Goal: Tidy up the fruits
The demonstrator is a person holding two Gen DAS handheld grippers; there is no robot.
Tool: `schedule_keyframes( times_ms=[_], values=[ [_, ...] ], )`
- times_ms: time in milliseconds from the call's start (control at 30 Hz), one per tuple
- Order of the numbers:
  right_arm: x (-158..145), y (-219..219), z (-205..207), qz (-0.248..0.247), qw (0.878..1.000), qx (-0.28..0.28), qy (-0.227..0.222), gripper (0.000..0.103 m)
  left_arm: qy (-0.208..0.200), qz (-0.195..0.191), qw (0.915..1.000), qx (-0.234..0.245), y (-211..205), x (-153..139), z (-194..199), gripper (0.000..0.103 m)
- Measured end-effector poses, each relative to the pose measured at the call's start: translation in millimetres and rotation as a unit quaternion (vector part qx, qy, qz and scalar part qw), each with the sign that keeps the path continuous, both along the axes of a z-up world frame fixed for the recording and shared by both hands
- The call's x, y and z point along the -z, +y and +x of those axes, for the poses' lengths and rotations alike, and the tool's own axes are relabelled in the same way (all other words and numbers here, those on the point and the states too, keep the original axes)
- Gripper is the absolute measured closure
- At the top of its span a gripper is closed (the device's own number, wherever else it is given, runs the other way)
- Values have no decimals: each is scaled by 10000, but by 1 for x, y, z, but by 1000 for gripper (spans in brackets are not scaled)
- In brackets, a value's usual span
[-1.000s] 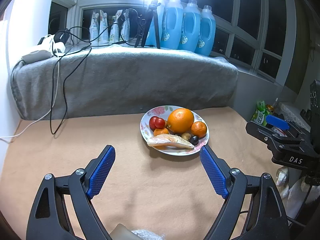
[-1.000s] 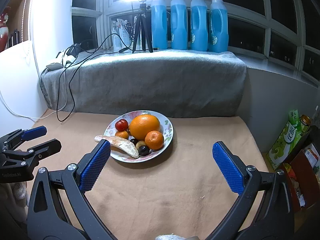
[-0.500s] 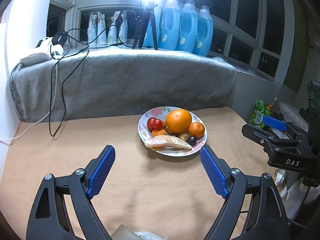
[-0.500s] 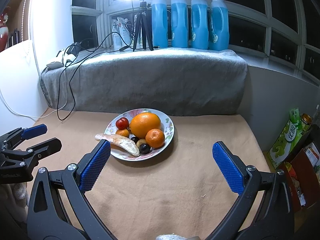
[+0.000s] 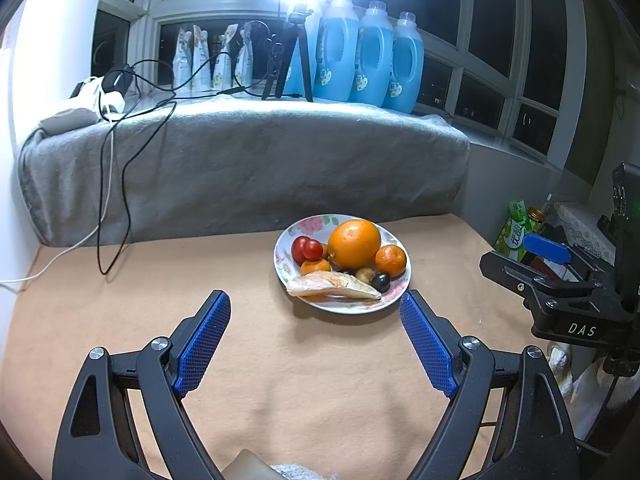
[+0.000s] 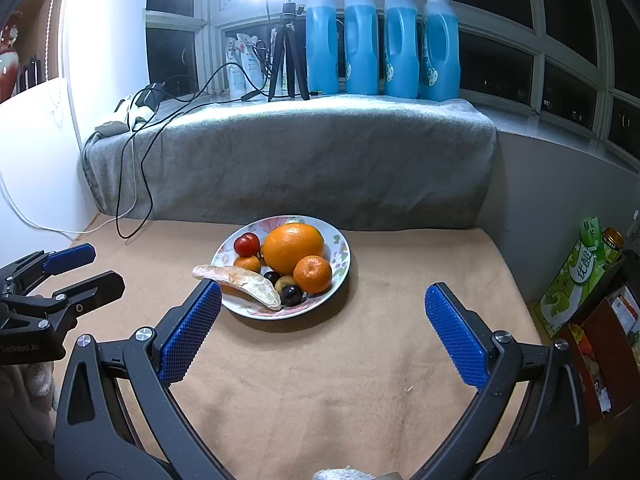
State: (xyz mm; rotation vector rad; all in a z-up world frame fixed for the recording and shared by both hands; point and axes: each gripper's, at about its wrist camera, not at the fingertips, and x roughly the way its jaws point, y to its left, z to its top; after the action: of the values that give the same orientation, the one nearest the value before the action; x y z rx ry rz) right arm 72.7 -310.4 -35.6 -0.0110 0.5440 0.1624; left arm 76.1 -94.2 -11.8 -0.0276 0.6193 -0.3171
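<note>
A floral plate point(image 5: 282, 266) sits on the tan cloth, holding a big orange point(image 5: 354, 242), a mandarin point(image 5: 391, 260), red tomatoes point(image 5: 307, 249), dark small fruits point(image 5: 380, 281) and a pale peeled citrus segment point(image 5: 332, 285). My left gripper point(image 5: 313, 298) hovers just short of the plate, open and empty. In the right wrist view the same plate point(image 6: 341, 248), orange point(image 6: 293, 247), mandarin point(image 6: 313, 274) and segment point(image 6: 240, 280) lie ahead of my right gripper point(image 6: 322, 290), also open and empty. Each gripper shows at the edge of the other's view: the right gripper point(image 5: 552, 268), the left gripper point(image 6: 72, 268).
A grey blanket-covered ledge point(image 6: 288, 152) rises behind the plate, with blue detergent bottles point(image 6: 362, 40), a tripod point(image 6: 288, 48) and cables point(image 5: 120, 168) on it. Boxes and a green carton point(image 6: 576, 276) stand off the table's right edge.
</note>
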Motion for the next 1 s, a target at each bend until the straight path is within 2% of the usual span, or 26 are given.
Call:
schedule_keyframes(
  times_ms=[1000],
  values=[
    [2,1,-3,4,10000,21,33,0,-105,58,9999,16,-2,-4,-3,16]
  ],
)
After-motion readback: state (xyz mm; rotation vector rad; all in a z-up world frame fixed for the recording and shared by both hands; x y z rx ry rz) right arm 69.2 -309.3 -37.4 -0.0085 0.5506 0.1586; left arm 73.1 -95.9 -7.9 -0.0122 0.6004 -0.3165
